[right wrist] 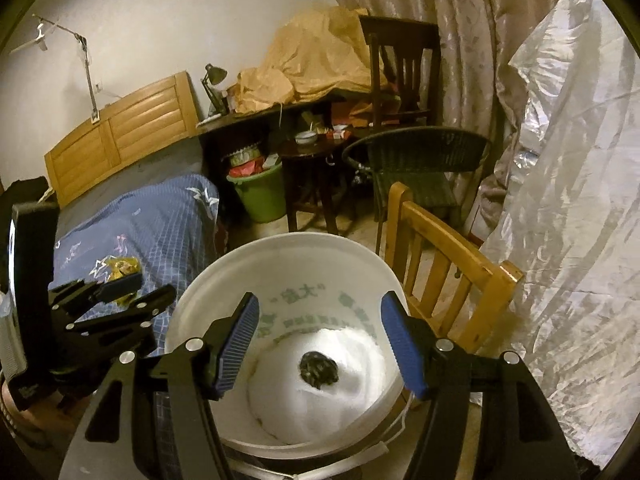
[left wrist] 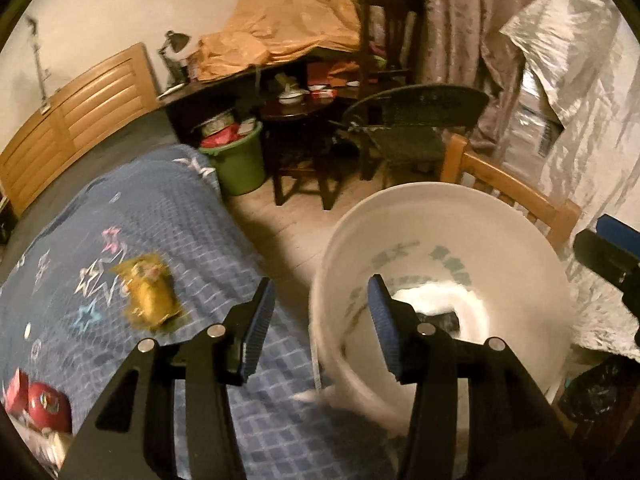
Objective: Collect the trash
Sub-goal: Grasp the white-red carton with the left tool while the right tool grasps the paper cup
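**A:** So what's seen up close? Right gripper (right wrist: pixel 318 344) is spread wide with nothing gripped, hung right over the white bucket (right wrist: pixel 200 300). A dark crumpled wad (right wrist: pixel 319 369) is seen lying at the bottom on a white liner, apart from the blue pads (right wrist: pixel 236 344).

**B:** Same for the left gripper (left wrist: pixel 322 326) — jaws are parted, nothing is held. One finger is lined up over the blue checked blanket (left wrist: pixel 168 216), the other over the bucket's (left wrist: pixel 520 240) rim. The picture is smeared there, so the exact edge can't be told.

**A:** And the trash on the bed?

**B:** A yellow wrapper (left wrist: pixel 150 294) is laid on the blanket, just left of the left gripper, not touched. A red round thing (left wrist: pixel 48 404) is tucked at the lower left corner — can't be identified.

**A:** Farther out?

**B:** A light wooden chair (right wrist: pixel 452 264) is stood just behind the bucket. Beyond that, a green bin (right wrist: pixel 262 196) stuffed with stuff is parked by a dark table (right wrist: pixel 308 152), with curtains (right wrist: pixel 460 20) hung at the back.
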`<act>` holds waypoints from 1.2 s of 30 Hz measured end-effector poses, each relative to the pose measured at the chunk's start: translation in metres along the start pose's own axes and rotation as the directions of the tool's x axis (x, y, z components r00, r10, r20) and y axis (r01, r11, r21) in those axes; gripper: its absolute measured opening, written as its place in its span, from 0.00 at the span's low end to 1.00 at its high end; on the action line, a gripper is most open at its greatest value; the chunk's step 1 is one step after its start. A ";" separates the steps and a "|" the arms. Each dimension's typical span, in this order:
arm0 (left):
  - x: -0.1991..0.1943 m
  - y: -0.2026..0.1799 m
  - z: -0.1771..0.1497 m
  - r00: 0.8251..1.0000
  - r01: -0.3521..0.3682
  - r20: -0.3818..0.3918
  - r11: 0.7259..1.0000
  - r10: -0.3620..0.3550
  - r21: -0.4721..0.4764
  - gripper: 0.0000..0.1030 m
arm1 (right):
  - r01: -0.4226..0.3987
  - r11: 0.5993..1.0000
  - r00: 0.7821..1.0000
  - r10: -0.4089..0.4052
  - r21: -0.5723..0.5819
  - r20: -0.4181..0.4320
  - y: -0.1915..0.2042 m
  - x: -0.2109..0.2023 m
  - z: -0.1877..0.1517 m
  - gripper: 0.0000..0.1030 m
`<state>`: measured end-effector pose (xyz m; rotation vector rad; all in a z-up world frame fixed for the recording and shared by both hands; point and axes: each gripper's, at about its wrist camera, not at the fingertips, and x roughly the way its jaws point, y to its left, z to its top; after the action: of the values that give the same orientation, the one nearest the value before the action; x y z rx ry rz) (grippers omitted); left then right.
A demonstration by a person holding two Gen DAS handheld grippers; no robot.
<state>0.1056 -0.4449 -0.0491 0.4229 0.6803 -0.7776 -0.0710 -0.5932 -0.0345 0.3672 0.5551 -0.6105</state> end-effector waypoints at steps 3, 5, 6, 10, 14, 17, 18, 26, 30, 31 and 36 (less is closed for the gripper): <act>-0.011 0.017 -0.013 0.999 -0.049 0.017 0.998 0.049 -0.046 0.55 | -0.011 1.000 0.999 0.011 0.007 0.035 0.007 -0.009 -0.008 0.63; -0.019 0.028 -0.022 0.997 -0.071 0.023 0.995 0.073 -0.064 0.57 | -0.022 1.000 0.997 0.021 0.012 0.073 0.014 -0.018 -0.015 0.63; -0.024 0.033 -0.027 0.996 -0.085 0.026 0.993 0.087 -0.076 0.58 | -0.026 1.000 0.996 0.025 0.013 0.090 0.017 -0.022 -0.018 0.63; -0.050 0.055 -0.047 0.990 -0.124 0.053 0.984 0.131 -0.127 0.62 | -0.039 0.999 0.988 0.040 -0.004 0.149 0.038 -0.036 -0.034 0.63; -0.078 0.077 -0.063 0.983 -0.146 0.089 0.974 0.163 -0.170 0.67 | -0.070 0.997 0.982 0.075 -0.030 0.174 0.064 -0.045 -0.050 0.63; -0.103 0.099 -0.078 0.973 -0.173 0.118 0.963 0.200 -0.207 0.70 | -0.102 0.994 0.977 0.110 -0.050 0.180 0.086 -0.052 -0.061 0.63; -0.109 0.106 -0.082 0.970 -0.181 0.122 0.958 0.211 -0.220 0.71 | -0.117 0.991 0.976 0.126 -0.058 0.177 0.094 -0.053 -0.064 0.63; -0.164 0.204 -0.132 0.929 -0.294 0.077 0.847 0.363 -0.442 0.74 | -0.273 0.950 0.954 0.287 -0.152 0.085 0.176 -0.058 -0.095 0.63; -0.196 0.263 -0.168 0.898 -0.346 0.033 0.749 0.440 -0.565 0.76 | -0.380 0.901 0.921 0.389 -0.210 -0.002 0.228 -0.059 -0.115 0.63; -0.203 0.278 -0.176 0.891 -0.353 0.021 0.722 0.453 -0.595 0.77 | -0.408 0.886 0.910 0.413 -0.221 -0.026 0.241 -0.059 -0.120 0.63; -0.229 0.342 -0.220 0.889 -0.327 -0.017 0.606 0.458 -0.725 0.82 | -0.542 0.801 0.840 0.517 -0.254 -0.163 0.308 -0.060 -0.148 0.63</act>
<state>0.1575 0.0174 -0.0110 -0.2213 0.6396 -0.0719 0.0248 -0.2611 -0.0672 0.2520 0.5822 0.0380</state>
